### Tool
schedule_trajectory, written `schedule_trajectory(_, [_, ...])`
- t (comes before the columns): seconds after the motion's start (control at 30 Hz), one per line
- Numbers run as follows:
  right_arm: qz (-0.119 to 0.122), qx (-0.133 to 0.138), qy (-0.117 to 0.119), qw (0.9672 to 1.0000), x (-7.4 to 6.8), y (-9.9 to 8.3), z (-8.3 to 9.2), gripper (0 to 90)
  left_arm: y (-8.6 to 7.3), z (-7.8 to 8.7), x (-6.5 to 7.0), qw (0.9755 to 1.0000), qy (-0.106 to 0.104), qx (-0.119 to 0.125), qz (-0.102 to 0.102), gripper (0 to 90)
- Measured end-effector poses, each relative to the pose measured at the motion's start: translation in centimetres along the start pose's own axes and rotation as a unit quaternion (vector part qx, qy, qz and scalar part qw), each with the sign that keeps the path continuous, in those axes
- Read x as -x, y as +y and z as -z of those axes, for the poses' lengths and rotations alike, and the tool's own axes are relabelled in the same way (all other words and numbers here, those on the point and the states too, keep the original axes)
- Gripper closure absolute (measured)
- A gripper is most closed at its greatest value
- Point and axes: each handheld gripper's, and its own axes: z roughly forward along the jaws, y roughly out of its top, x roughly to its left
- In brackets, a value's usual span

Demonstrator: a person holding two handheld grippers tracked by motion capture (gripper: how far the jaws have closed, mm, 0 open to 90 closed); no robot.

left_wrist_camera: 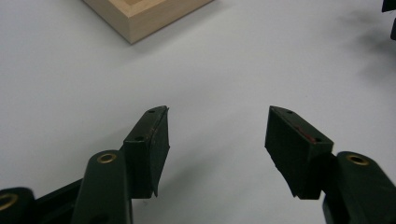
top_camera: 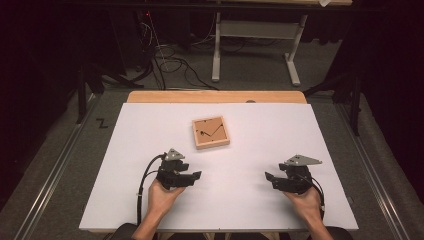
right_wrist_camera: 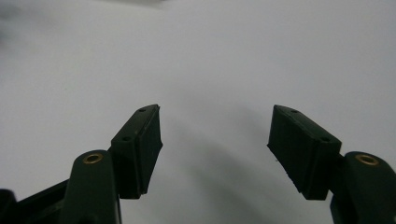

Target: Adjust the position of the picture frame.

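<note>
Thing in hand: a shallow square wooden box (top_camera: pixel 211 132) with a brown inner floor and small dark bits on it, too small to name. It sits flat near the middle of the white table (top_camera: pixel 150 125), turned slightly off the table's lines.
Left gripper (top_camera: pixel 195 176): jaws wide apart, nothing between them, held low over the board and pointing inward toward the other hand.
Right gripper (top_camera: pixel 269 178): jaws spread just as wide, empty, facing back at the left one.
Key relation: the box lies ahead of both grippers and between them, toward the far edge – nearer the left gripper, whose own view catches a box corner (left_wrist_camera: pixel 140 18) up and to the left of its jaws.
Long axis: none to speak of, as the box is near square; a grasp would likely span one wall.
Room: bare white surface on every side of the box – it stands well apart from all table edges.
</note>
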Motion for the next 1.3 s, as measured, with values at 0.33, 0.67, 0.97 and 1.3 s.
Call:
schedule_trajectory(0.33, [-0.003,0.002,-0.003,1.0000,0.0,-0.1,0.2,34.7,0.3,0.1,-0.3,0.9999,-0.003,0.016,-0.001,36.6])
schedule_trajectory(0.67, [-0.006,0.003,-0.005,1.0000,0.0,-0.2,0.4,34.9,1.0,0.4,-0.6,0.9998,0.003,0.009,0.018,40.4])
schedule_trajectory(0.97, [-0.002,0.005,-0.006,1.0000,0.0,-0.2,0.4,35.5,1.6,-0.3,-0.6,0.9998,0.009,-0.001,0.020,43.5])
schedule_trajectory(1.3, [-0.001,0.003,-0.008,1.0000,0.0,-0.2,0.4,35.7,2.2,-0.5,-1.1,0.9995,0.017,0.002,0.027,43.1])
